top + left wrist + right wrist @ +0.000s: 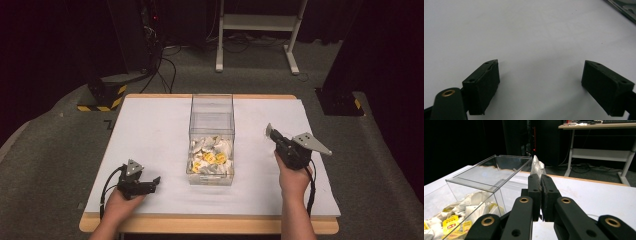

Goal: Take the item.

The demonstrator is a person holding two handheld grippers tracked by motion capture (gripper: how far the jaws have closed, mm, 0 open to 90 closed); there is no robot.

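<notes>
Right tool, nearest, is pinching a limp, light tea bag by its edge beside the clear box while you're resting the left tool spread.

Hardly any lettering here can be made out. The yellow tags on the tea bags inside the clear box, down to the left of the right gripper's closed jaws, each carry a small red mark with pale print, but it is too small and soft to read as words. The white sachet pinched between those jaws shows no legible print on the part sticking out above them. Between the left gripper's spread jaws lies plain white tabletop with no writing.
</notes>
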